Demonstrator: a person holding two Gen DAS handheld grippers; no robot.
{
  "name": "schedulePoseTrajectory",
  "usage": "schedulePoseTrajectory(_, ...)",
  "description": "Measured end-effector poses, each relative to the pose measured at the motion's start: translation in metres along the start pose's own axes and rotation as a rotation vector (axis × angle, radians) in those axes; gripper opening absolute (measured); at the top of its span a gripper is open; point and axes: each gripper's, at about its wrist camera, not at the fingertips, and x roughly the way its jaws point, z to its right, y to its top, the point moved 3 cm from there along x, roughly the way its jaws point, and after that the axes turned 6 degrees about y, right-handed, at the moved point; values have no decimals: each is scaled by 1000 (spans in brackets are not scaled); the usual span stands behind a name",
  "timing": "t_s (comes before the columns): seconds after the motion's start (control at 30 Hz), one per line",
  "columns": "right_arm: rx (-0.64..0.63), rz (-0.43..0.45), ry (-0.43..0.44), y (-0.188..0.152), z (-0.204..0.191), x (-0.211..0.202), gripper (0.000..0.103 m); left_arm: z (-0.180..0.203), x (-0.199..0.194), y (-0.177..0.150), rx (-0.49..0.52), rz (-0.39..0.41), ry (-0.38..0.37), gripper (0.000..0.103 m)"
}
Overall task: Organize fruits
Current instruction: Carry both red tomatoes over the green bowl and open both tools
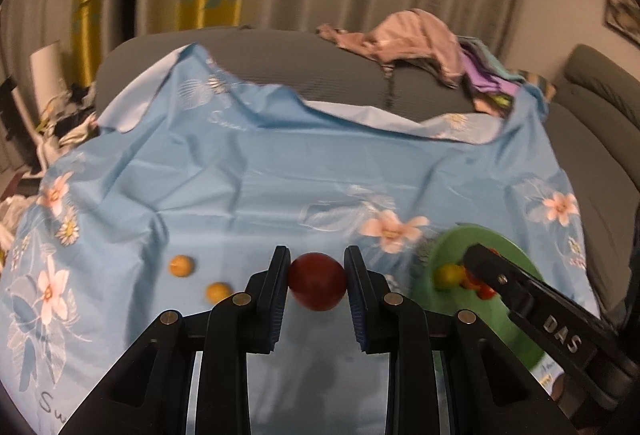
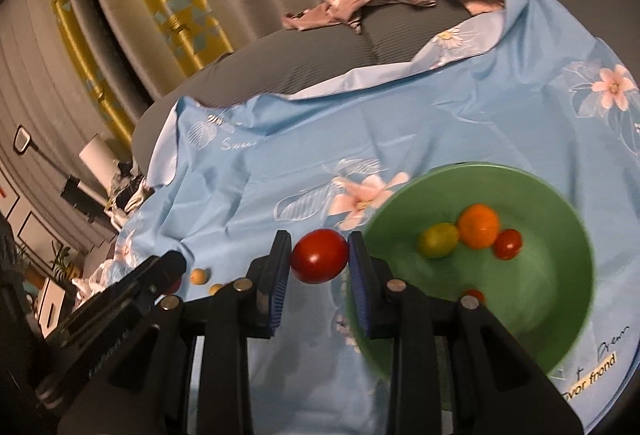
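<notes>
My left gripper (image 1: 317,281) is shut on a dark red plum-like fruit (image 1: 317,281) just above the blue flowered cloth. My right gripper (image 2: 319,261) is shut on a red tomato (image 2: 319,261), held left of the green bowl (image 2: 560,299). The bowl holds a yellow-green fruit (image 2: 438,240), an orange fruit (image 2: 479,226) and small red tomatoes (image 2: 507,244). Two small yellow fruits (image 1: 181,266) (image 1: 218,292) lie on the cloth left of the left gripper. The right gripper's body shows over the bowl (image 1: 452,247) in the left wrist view.
The blue flowered cloth (image 2: 280,171) covers a grey sofa seat (image 1: 280,55). A heap of clothes (image 1: 420,35) lies at the far back right. Curtains hang behind. Clutter stands on the floor at the left (image 1: 48,123).
</notes>
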Motion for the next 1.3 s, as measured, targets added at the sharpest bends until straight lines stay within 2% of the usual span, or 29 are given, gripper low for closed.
schedulePoseTrajectory(0.23, 48, 35, -53, 4, 26, -15, 31, 36, 0, -8, 83, -10, -70, 28)
schedulePoseTrajectory(0.63, 135, 51, -112, 6, 63, -26, 30, 83, 12, -26, 156, -87, -210, 28)
schedulePoseTrajectory(1.3, 216, 26, -215, 0, 105, -27, 31, 131, 42, -53, 250, -205, -303, 28)
